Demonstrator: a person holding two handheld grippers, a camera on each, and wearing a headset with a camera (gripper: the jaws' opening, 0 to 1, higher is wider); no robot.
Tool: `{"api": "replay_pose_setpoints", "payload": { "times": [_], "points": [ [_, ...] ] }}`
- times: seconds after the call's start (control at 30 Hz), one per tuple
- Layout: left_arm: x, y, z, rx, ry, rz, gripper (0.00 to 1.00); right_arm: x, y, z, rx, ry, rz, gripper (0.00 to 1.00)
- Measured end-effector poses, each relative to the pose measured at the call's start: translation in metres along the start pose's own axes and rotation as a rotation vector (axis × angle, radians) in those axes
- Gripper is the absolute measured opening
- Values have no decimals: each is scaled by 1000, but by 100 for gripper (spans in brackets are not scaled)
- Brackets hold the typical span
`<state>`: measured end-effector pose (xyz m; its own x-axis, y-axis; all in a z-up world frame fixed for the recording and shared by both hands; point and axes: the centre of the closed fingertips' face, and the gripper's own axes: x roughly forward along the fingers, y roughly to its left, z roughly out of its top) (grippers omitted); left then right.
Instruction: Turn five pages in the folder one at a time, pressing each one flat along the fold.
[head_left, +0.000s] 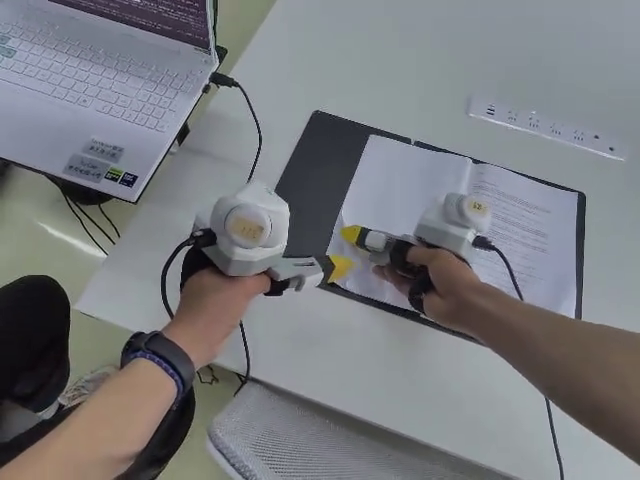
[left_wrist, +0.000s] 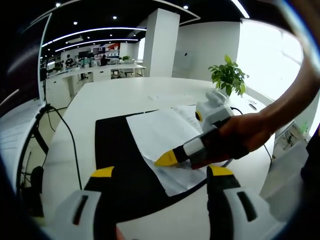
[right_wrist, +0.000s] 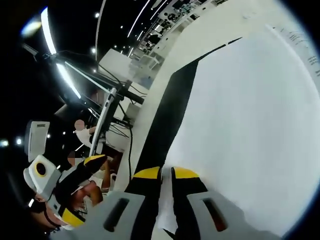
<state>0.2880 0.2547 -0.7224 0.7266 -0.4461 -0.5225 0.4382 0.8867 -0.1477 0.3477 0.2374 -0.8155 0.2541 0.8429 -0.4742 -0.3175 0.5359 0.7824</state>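
Head view: one folder (head_left: 312, 175) lies open near the front edge of the white table (head_left: 400, 50), with its black cover to the left and printed sheets to the right. One laptop (head_left: 90, 90) sits beyond the table's left edge, and one power strip (head_left: 545, 125) lies toward the far right. Bare tabletop surrounds the folder on its far and near sides. Two grippers meet at the folder's near edge: the left gripper (head_left: 338, 267) just off the black cover, and the right gripper (head_left: 352, 236) on one blank page (head_left: 400, 185).

Left gripper view: its two yellow-tipped jaws stand spread wide, holding nothing. One potted plant (left_wrist: 229, 76) stands at the table's far edge.

Right gripper view: its two jaws are nearly pressed together, pinching the page's near edge.
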Motion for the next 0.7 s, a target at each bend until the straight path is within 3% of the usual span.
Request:
{"api": "replay_pose_setpoints", "payload": {
  "times": [0.43, 0.6, 0.7],
  "points": [
    [7, -2, -11, 19, 35, -20, 70, 4, 3, 1, -9, -15, 39, 17],
    [14, -7, -13, 35, 54, -39, 68, 0, 15, 1, -18, -24, 69, 25],
    [18, -10, -13, 49, 61, -50, 68, -8, 21, 10, -25, -58, 94, 26]
  ]
}}
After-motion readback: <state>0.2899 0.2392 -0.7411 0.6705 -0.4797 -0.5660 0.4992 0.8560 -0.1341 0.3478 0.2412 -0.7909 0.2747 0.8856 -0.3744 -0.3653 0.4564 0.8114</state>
